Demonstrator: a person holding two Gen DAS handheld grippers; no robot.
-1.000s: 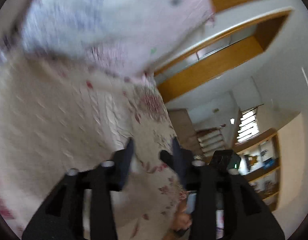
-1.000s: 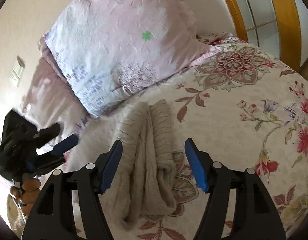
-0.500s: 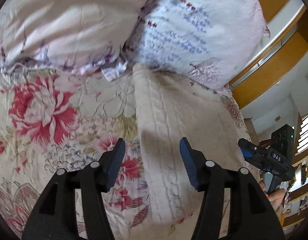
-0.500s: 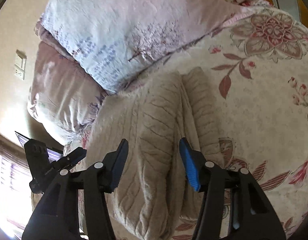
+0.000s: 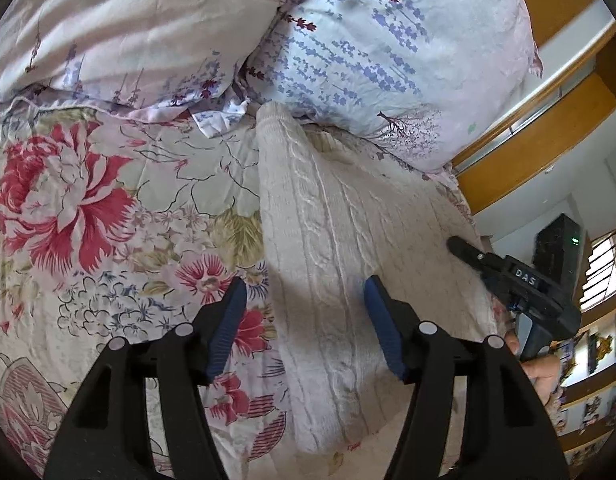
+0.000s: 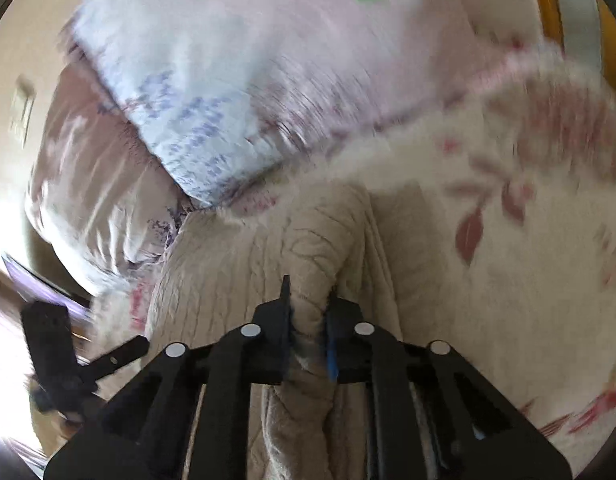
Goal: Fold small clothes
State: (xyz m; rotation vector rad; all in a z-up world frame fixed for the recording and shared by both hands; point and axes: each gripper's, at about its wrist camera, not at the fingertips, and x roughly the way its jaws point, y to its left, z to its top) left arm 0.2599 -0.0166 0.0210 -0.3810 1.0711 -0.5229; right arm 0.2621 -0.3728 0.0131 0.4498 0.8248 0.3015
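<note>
A cream cable-knit sweater (image 5: 331, 240) lies folded lengthwise on the floral bedspread (image 5: 88, 220), its far end under the pillows. My left gripper (image 5: 302, 308) is open, its jaws astride the sweater's left edge, just above it. My right gripper (image 6: 308, 312) is shut on a raised fold of the sweater (image 6: 268, 264) at its right side. In the left wrist view the right gripper (image 5: 507, 276) shows at the sweater's right edge. In the blurred right wrist view the left gripper (image 6: 88, 356) shows at lower left.
Two pale floral pillows (image 5: 387, 40) lie at the head of the bed, touching the sweater's far end. A wooden-trimmed wall (image 5: 547, 132) and shelves (image 5: 595, 360) stand beyond the bed's right side. Bedspread extends left of the sweater.
My right gripper has closed on a fold of the sweater; it was open over it before. My left gripper swung down over the sweater's left edge and stays open.
</note>
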